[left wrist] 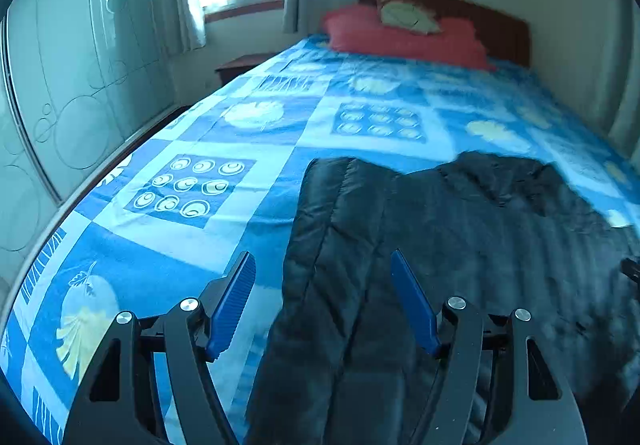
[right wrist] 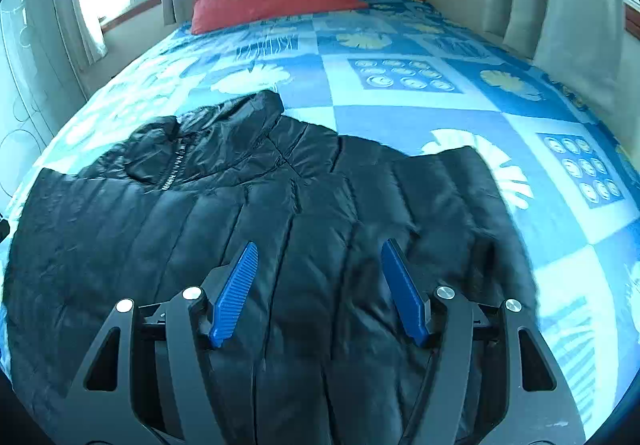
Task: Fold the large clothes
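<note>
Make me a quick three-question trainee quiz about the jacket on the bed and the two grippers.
1. True or false: the black puffer jacket lies spread on the blue patterned bedspread.
2. What sits at the head of the bed? A) a red pillow B) a laptop C) a green towel
3. Fill in: the left gripper and right gripper both have their jaws ____, with nothing pinched.

Key: 1 true; 2 A; 3 open
</note>
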{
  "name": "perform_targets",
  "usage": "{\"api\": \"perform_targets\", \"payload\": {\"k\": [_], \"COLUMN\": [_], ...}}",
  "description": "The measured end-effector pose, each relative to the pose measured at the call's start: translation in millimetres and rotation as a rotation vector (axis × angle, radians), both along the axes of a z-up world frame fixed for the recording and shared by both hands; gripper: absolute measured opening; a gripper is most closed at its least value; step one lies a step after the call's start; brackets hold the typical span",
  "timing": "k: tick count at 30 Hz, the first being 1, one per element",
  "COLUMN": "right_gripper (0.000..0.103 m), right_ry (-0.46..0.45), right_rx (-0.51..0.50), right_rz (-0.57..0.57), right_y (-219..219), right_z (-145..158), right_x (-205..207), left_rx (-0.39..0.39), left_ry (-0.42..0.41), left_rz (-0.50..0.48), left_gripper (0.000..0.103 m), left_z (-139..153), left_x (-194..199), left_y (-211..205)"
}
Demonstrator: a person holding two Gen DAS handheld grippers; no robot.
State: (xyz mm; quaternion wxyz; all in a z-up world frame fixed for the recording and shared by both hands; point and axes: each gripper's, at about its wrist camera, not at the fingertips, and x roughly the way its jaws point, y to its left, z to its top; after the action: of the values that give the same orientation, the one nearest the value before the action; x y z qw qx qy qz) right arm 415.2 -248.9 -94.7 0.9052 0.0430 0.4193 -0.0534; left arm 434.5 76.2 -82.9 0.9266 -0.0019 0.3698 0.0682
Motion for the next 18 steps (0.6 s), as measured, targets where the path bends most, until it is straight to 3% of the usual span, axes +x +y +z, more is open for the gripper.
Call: {"api": "perform_targets", "payload": {"k": [3,5,10,14,16,18], "right_gripper": [0.069,0.07,0.07,0.07,0.07,0.07], "right_ry": [0.022,0.023,0.013,-0.052,-0.038,0.003], "right_rx": [0.002,0.006,-0.004,-0.033,-0.061,-0.089], "right_rz": [0.01,0.021,0.024,0.033,0.034,0.023], "right_y": [-2.0,-1.8,0.2,0.6,0.0,-3.1], "right_z": [-19.5,-24.4,-9.5,12.1,8.3,-5.6], "right_x": [7.3,8.9,-1.8,-40.6,-55.8,-59.6], "left_rx": [0.0,-0.04,0.048,-0.028,-0.005,0.031], "left_ry": [0.144,0.179,0.155,0.028,0.016,0.065], "left_rz": [0.041,0.061,0.103,0.061,0.028,0.02], "left_gripper": [0.073,0.079,0.077,0.077,0.077,0.077], "left_z": [-39.4,-54.2,-39.5,-8.0,-9.9,-26.2], "left_x": [30.1,36.9,25.7,-21.8,-32.7,-28.7], "left_y": [8.0,12.5,3.6,6.6,4.1,4.2]}}
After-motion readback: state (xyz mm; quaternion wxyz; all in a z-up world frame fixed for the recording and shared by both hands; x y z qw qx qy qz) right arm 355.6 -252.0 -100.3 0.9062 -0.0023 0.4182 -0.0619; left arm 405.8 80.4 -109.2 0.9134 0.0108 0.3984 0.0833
